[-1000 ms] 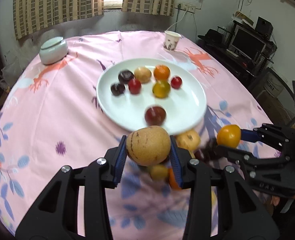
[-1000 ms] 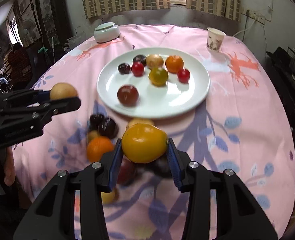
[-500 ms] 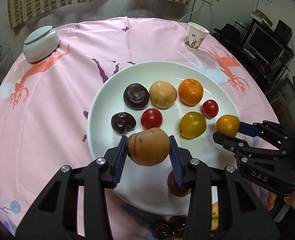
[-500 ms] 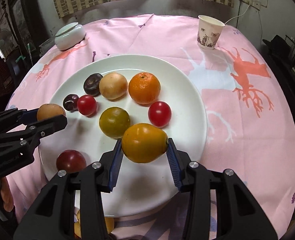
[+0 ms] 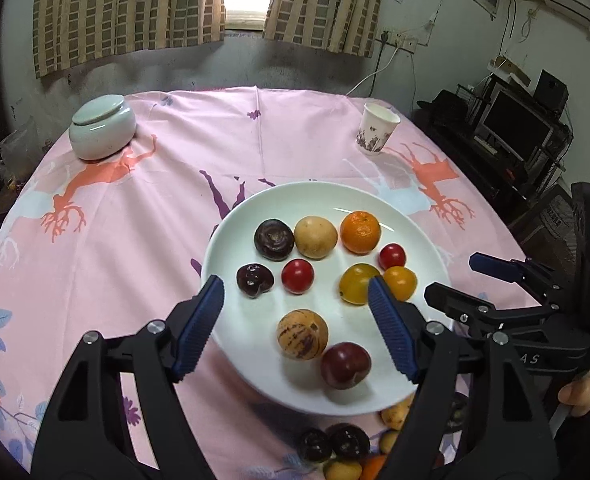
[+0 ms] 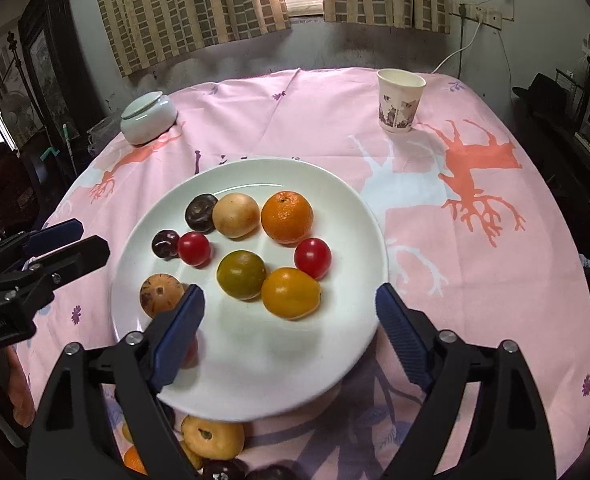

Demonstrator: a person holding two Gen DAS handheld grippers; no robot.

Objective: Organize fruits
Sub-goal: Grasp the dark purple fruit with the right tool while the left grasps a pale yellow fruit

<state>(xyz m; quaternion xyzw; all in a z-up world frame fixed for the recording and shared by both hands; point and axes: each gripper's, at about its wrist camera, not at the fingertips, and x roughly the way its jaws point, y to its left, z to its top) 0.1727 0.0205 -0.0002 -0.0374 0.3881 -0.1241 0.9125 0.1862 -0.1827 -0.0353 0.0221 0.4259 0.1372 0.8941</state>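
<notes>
A white plate [image 5: 251, 364] [image 6: 347, 208] on the pink tablecloth holds several fruits. My left gripper [image 5: 297, 328] is open and empty above the plate's near side, with a brown striped fruit [image 5: 302, 334] [image 6: 159, 294] lying on the plate between its fingers, next to a dark red plum [image 5: 345, 365]. My right gripper [image 6: 291, 330] is open and empty over the plate, just behind an orange-yellow fruit [image 6: 291, 293] [image 5: 399, 282] lying beside a green-yellow one [image 6: 241, 274]. Loose fruits [image 5: 345, 446] [image 6: 211, 436] lie on the cloth by the plate's near edge.
A pale lidded jar [image 5: 102, 126] [image 6: 149, 118] stands at the far left of the table. A paper cup [image 5: 379, 128] [image 6: 399, 100] stands at the far right. Shelves with a monitor [image 5: 519, 124] stand beyond the table's right edge.
Both grippers have opened. The brown striped fruit and the orange-yellow fruit now lie on the plate, and both grippers have drawn back and up a little.
</notes>
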